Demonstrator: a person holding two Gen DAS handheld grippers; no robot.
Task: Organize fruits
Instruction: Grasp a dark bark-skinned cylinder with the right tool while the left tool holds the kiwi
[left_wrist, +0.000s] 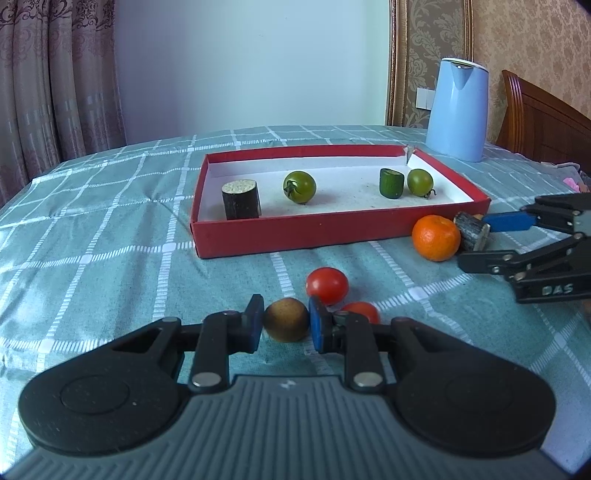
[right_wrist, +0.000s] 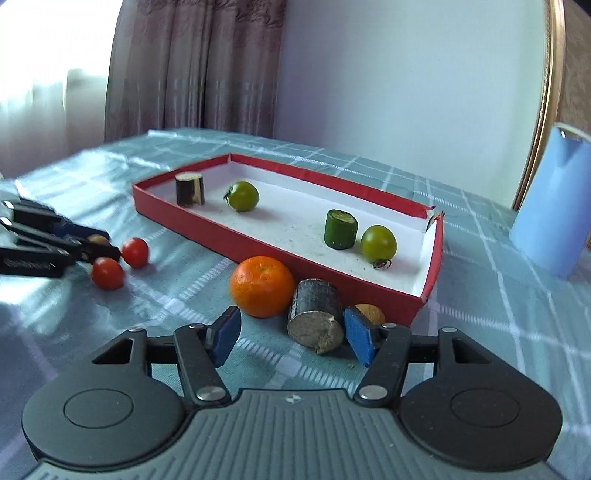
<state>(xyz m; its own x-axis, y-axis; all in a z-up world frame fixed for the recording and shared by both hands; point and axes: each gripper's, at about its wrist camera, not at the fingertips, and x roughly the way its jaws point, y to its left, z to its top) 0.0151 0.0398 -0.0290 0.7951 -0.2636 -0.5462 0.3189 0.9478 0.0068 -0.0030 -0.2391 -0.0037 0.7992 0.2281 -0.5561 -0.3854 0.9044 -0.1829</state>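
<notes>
A red box (left_wrist: 295, 234) (right_wrist: 207, 230) on the table holds a dark cylinder piece (left_wrist: 241, 199), two green tomatoes (left_wrist: 299, 187) (left_wrist: 420, 182) and a cucumber piece (left_wrist: 391, 183). My left gripper (left_wrist: 284, 325) has its blue pads on both sides of a brown round fruit (left_wrist: 286, 319) on the cloth; two red tomatoes (left_wrist: 327, 285) (left_wrist: 362, 311) lie just beyond. My right gripper (right_wrist: 291, 338) is open around a dark cylinder piece (right_wrist: 316, 319), next to an orange (right_wrist: 262, 286) and a second brown fruit (right_wrist: 370, 313).
A blue kettle (left_wrist: 457, 110) stands behind the box at the right. The table has a teal checked cloth (left_wrist: 92, 236). A wooden headboard (left_wrist: 543, 114) is at far right, curtains (left_wrist: 55, 74) at left.
</notes>
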